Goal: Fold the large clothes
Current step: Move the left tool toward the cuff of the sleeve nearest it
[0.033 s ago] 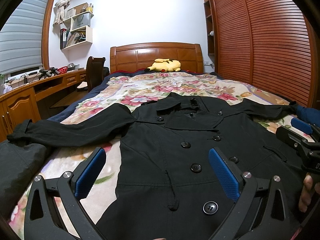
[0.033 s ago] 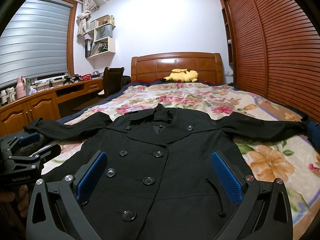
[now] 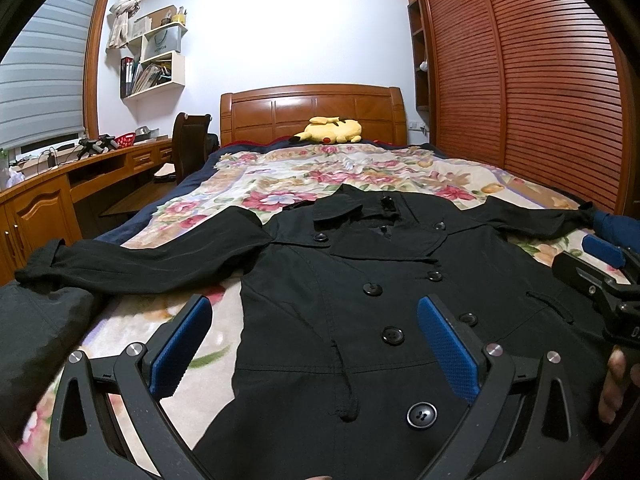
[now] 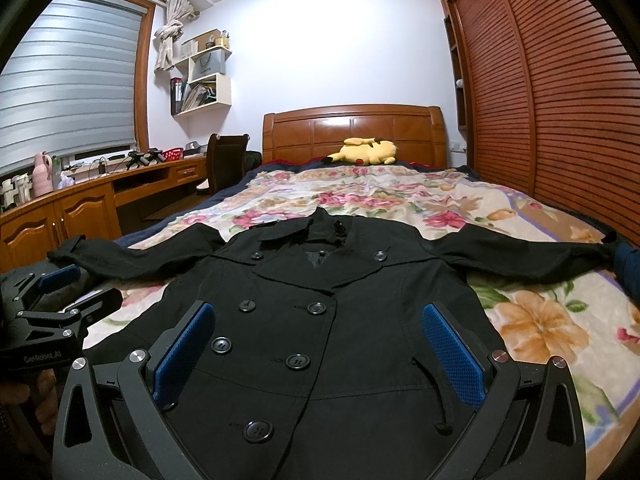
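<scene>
A black double-breasted coat (image 3: 360, 264) lies face up on the floral bedspread (image 3: 304, 184), buttoned, collar toward the headboard and both sleeves stretched out sideways. My left gripper (image 3: 314, 306) hovers open over the coat's lower left front, nothing between its blue pads (image 3: 180, 348). In the right wrist view the coat (image 4: 360, 280) fills the middle. My right gripper (image 4: 320, 310) is open above its lower front, holding nothing. Each gripper shows at the edge of the other's view, the right gripper (image 3: 600, 268) and the left gripper (image 4: 60, 296), with a hand on each.
A second dark garment (image 3: 36, 328) is bunched at the bed's left edge, under the coat's cuff. Something blue (image 3: 616, 224) lies by the right cuff. A yellow plush toy (image 3: 330, 130) rests at the headboard. A louvred wardrobe (image 3: 540, 100) lines the right, a wooden desk (image 3: 40, 204) and chair (image 3: 190, 140) the left.
</scene>
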